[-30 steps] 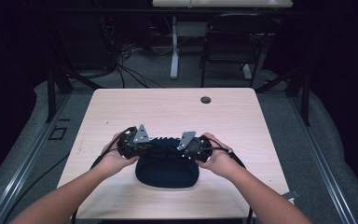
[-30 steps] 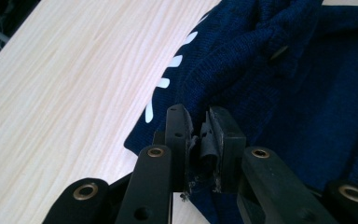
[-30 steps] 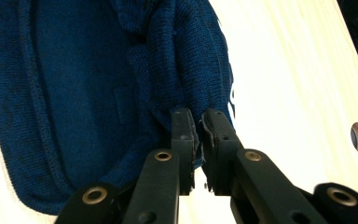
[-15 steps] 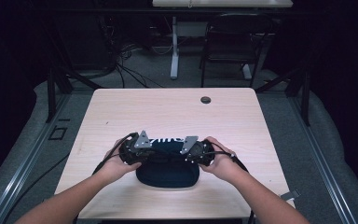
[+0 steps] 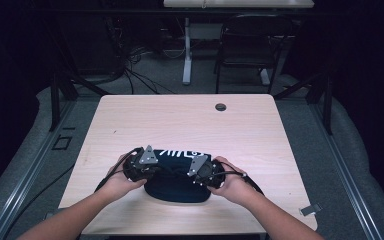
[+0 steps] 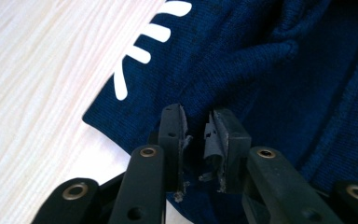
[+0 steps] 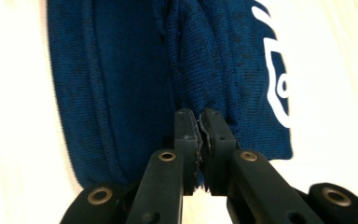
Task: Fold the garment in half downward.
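A navy knit garment (image 5: 177,189) with white lettering lies bunched near the front of the table, between my two grippers. My left gripper (image 5: 161,169) points at its left end. In the left gripper view the navy garment (image 6: 261,70) lies flat under the left gripper (image 6: 196,119), whose jaws have just been opening: a narrow gap shows between the worn pads, and no cloth is pinched there. My right gripper (image 5: 186,172) is at the right end. In the right gripper view the right gripper (image 7: 199,116) is shut on a raised fold of the garment (image 7: 121,70).
The pale wooden table (image 5: 180,120) has a dark cable grommet (image 5: 220,107) near its far edge. Behind the table stand a black chair (image 5: 250,45) and a white desk leg (image 5: 186,55) among loose floor cables. Metal rails run along both sides.
Both hands have sunk toward the table and the garment now rests flatter on it. The left jaws have parted; the right jaws stay closed on the fold.
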A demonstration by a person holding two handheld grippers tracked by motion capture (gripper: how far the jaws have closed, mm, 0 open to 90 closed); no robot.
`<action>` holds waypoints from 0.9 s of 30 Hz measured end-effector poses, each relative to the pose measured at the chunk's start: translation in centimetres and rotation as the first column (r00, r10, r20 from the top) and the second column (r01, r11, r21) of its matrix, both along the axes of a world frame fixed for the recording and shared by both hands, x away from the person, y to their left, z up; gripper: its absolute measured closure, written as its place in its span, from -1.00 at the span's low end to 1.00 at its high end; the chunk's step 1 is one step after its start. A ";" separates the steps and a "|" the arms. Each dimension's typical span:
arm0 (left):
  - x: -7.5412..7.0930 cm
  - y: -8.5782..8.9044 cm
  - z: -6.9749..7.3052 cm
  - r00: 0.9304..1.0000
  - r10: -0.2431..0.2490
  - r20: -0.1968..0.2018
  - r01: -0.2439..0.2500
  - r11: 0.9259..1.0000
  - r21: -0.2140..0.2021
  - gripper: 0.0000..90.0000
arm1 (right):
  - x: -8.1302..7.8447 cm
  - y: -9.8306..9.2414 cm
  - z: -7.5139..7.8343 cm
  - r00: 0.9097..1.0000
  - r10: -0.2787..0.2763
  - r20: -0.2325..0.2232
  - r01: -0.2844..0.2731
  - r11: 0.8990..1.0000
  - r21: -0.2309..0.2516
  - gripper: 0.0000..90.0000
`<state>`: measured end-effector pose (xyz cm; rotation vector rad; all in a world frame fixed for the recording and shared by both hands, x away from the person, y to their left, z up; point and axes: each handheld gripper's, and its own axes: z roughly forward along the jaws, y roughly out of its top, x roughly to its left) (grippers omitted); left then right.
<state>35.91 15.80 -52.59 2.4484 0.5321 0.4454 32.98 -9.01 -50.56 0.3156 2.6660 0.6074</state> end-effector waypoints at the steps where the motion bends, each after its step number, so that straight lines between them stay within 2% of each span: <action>1: -0.1 0.0 -0.1 1.000 -0.004 -0.005 0.004 1.000 0.000 0.63 | -0.1 0.1 -0.1 1.000 0.004 -0.004 -0.004 1.000 -0.007 0.90; 4: -0.5 0.3 -0.4 1.000 -0.010 -0.019 0.010 1.000 -0.014 0.55 | -0.5 0.4 -0.5 1.000 0.002 -0.027 -0.002 1.000 0.011 0.86; 7: -0.9 0.4 -0.5 0.999 -0.032 -0.034 0.031 0.999 -0.027 0.41 | -1.0 0.8 -0.8 0.999 0.015 -0.046 -0.015 1.000 -0.014 0.80; 8: -1.1 0.5 -0.5 0.999 -0.036 -0.036 0.035 0.999 -0.023 0.41 | -1.2 0.8 -1.0 0.999 0.015 -0.051 -0.015 1.000 0.008 0.80; 9: -1.2 0.5 -0.6 0.999 -0.037 -0.039 0.036 0.999 -0.030 0.41 | -1.4 0.9 -1.2 0.997 0.008 -0.078 -0.006 1.000 0.025 0.80; 10: -1.4 0.6 -0.6 0.998 -0.043 -0.040 0.041 0.999 -0.031 0.40 | -1.5 0.9 -1.5 0.996 0.005 -0.084 -0.003 1.000 0.020 0.80; 12: -1.8 0.7 -0.8 0.998 -0.046 -0.034 0.045 0.999 -0.031 0.40 | -1.9 0.8 -2.0 0.997 0.007 -0.071 -0.006 1.000 0.016 0.80; 18: -2.6 1.1 -1.4 0.998 -0.056 -0.036 0.054 0.998 -0.033 0.44 | -2.6 0.2 -3.1 0.996 -0.008 -0.085 0.013 0.998 0.056 0.75; 20: -2.9 1.3 -1.6 0.998 -0.051 -0.036 0.049 0.998 -0.039 0.46 | -3.0 0.1 -3.3 0.998 -0.012 -0.068 0.016 0.999 0.052 0.73; 23: -3.3 1.7 -1.9 0.997 -0.051 -0.050 0.049 0.998 -0.036 0.46 | -3.6 -0.2 -3.0 0.999 -0.009 -0.053 0.013 0.997 0.077 0.71; 26: -3.5 2.0 -2.3 0.997 -0.048 -0.065 0.046 0.998 -0.030 0.46 | -3.8 -0.7 -2.2 0.999 -0.033 -0.029 0.036 0.992 0.119 0.68; 27: -3.6 2.0 -2.4 0.997 -0.041 -0.063 0.039 0.999 -0.031 0.46 | -3.7 -0.8 -2.0 0.999 -0.036 -0.024 0.039 0.992 0.117 0.66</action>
